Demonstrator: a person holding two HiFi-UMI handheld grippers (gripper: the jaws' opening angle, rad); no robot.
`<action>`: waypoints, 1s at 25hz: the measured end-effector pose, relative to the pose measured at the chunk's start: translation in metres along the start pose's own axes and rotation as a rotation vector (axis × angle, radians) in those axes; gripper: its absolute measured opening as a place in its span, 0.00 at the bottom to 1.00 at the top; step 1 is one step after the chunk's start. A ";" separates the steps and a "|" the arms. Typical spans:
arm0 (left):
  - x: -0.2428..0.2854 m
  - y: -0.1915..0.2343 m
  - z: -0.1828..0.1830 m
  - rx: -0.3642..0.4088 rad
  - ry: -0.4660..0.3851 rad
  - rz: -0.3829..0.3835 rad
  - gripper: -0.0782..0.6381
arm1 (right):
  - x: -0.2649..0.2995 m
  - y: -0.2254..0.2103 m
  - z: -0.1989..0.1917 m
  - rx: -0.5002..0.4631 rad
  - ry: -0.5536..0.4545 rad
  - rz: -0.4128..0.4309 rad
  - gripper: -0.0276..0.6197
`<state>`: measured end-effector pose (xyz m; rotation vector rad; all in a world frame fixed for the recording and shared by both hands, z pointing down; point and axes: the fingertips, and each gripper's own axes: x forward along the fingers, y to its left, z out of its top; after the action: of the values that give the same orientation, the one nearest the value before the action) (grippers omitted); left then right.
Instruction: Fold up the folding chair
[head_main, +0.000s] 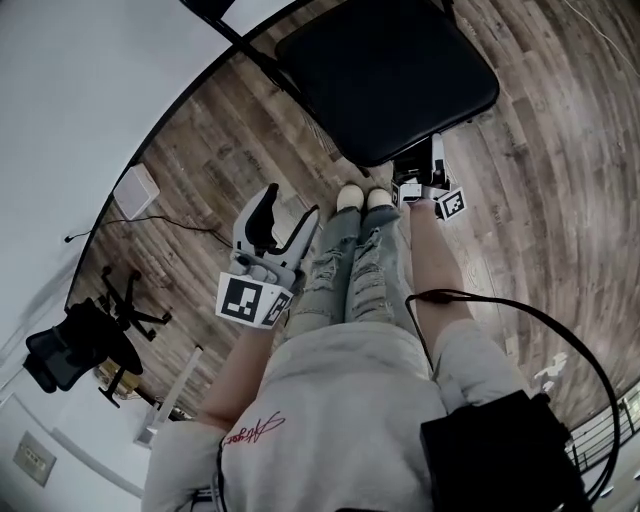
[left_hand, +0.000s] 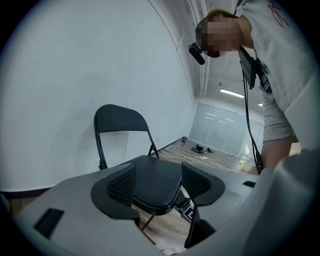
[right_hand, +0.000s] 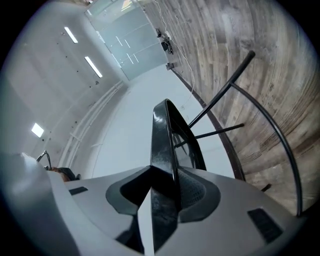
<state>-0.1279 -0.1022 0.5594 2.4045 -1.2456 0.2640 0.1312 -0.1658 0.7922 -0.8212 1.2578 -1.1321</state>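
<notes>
- Folding begins at the seat (right_hand: 161, 142) of the folding chair (head_main: 385, 75). The chair stands opened out on the wooden floor (head_main: 540, 150), just ahead of the person's shoes (head_main: 365, 198), with its backrest (left_hand: 120, 119) toward the white wall (head_main: 100, 80).
- The right gripper (head_main: 428, 160) is at the seat's front edge. Its jaws stand apart with that edge between them, seen edge-on in the right gripper view. I see no firm press from the pads, so I judge the edge not yet gripped.
- The left gripper (head_main: 292, 203) hangs in the air to the left, well apart from the chair. Its jaws are wide apart with nothing between them; the seat only shows beyond them.
- To do the step well, the right jaws should close squarely and deep on the padded rim. They should then swing the front edge up in an arc toward the backrest.
- The left gripper would do best steadying the backrest's top so the chair does not skid.
- The rim looks rounded and glossy, so a shallow bite could slip.
- The frame tubes (right_hand: 218, 99) run below the seat, so keep the jaws out of the hinge.
- The wall is close behind the chair, which leaves little room there, while bare floor lies open to the right.
- An office chair (head_main: 80, 345) and a cable (head_main: 190, 228) lie well apart to the left.
</notes>
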 end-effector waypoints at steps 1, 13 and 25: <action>0.002 -0.004 -0.003 -0.005 0.003 -0.010 0.51 | -0.012 -0.005 0.006 -0.019 -0.010 -0.039 0.26; 0.024 -0.036 -0.017 0.040 0.020 -0.112 0.51 | -0.111 -0.049 0.047 -0.155 -0.157 -0.341 0.35; 0.027 -0.072 0.020 0.078 -0.008 -0.227 0.51 | -0.193 0.020 0.070 -0.481 -0.007 -0.767 0.30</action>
<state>-0.0539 -0.0945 0.5308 2.5877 -0.9701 0.2387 0.2143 0.0163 0.8422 -1.7674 1.2563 -1.4260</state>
